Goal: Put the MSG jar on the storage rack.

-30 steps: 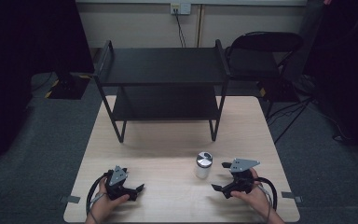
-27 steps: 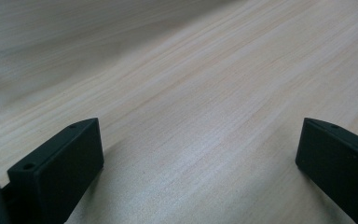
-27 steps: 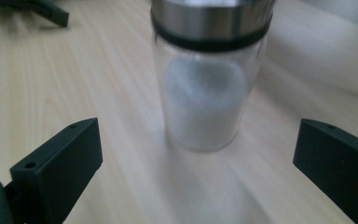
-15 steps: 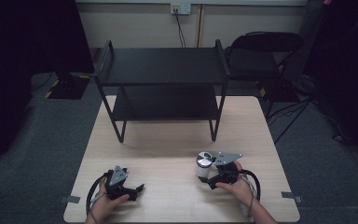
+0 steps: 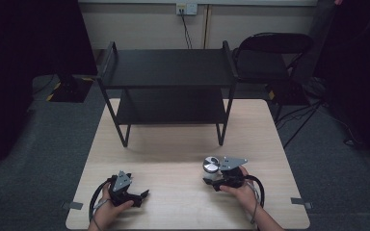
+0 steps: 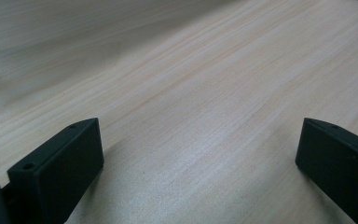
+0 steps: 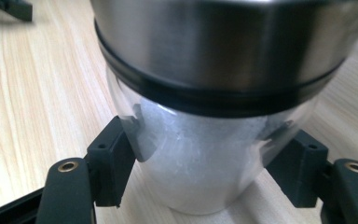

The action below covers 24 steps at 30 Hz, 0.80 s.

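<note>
Nearest, the left gripper (image 5: 142,195) rests low over the table (image 5: 173,159), jaws spread wide with bare wood between them. Beside it, the right gripper (image 5: 211,179) has just closed; its pads press both sides of the clear jar (image 7: 200,158) with a steel lid (image 5: 211,164), standing upright on the table's near right. Beyond stands a black two-tier shelf (image 5: 168,67).

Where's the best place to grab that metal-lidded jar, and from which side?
Grip the jar on its clear round body below the steel lid, coming in level from the person's side of the table. The lid overhangs and the jar stands upright. The right tongs already clamp there, jaws on opposite sides.
</note>
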Motion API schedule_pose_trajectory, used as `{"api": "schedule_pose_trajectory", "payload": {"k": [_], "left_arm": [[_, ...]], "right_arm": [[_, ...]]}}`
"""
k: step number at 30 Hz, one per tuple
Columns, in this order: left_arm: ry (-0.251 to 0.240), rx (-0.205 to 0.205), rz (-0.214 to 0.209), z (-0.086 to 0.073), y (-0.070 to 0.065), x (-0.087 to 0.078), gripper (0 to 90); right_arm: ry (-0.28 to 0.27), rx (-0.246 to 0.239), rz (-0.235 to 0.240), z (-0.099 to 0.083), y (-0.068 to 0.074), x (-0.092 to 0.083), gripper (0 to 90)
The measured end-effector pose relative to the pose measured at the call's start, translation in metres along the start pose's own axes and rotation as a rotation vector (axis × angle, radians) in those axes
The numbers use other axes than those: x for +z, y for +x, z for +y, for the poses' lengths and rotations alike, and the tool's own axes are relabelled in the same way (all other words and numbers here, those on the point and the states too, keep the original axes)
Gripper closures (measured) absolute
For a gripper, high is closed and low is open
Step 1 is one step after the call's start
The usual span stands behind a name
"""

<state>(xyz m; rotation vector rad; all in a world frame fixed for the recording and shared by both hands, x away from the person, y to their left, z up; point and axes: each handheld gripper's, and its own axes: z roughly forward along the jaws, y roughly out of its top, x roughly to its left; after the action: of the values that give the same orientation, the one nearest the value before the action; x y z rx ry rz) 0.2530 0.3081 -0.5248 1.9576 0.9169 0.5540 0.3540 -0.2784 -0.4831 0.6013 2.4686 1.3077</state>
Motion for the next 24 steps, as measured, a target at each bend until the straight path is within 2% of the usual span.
{"api": "schedule_pose_trajectory", "payload": {"k": [3,6,13,17,20,21,23,24], "left_arm": [[-0.002,-0.002,0.0,0.0,0.0,0.0,0.0],[-0.001,-0.002,0.0,0.0,0.0,0.0,0.0],[-0.002,-0.002,0.0,0.0,0.0,0.0,0.0],[-0.001,-0.001,0.0,0.0,0.0,0.0,0.0],[-0.001,-0.001,0.0,0.0,0.0,0.0,0.0],[-0.001,-0.001,0.0,0.0,0.0,0.0,0.0],[-0.001,-0.001,0.0,0.0,0.0,0.0,0.0],[-0.001,-0.001,0.0,0.0,0.0,0.0,0.0]], "right_arm": [[-0.031,0.045,0.006,-0.001,-0.002,-0.004,31.0],[-0.028,0.031,-0.006,0.009,-0.001,-0.01,31.1],[-0.017,0.015,-0.007,0.043,-0.006,-0.024,31.0],[-0.03,0.009,0.002,0.064,-0.009,-0.031,31.0],[-0.035,0.008,0.012,0.083,-0.011,-0.033,31.0],[-0.035,0.008,0.012,0.083,-0.011,-0.033,31.0],[-0.036,0.011,0.02,0.104,-0.013,-0.033,31.0],[-0.036,0.011,0.02,0.104,-0.013,-0.033,31.0]]}}
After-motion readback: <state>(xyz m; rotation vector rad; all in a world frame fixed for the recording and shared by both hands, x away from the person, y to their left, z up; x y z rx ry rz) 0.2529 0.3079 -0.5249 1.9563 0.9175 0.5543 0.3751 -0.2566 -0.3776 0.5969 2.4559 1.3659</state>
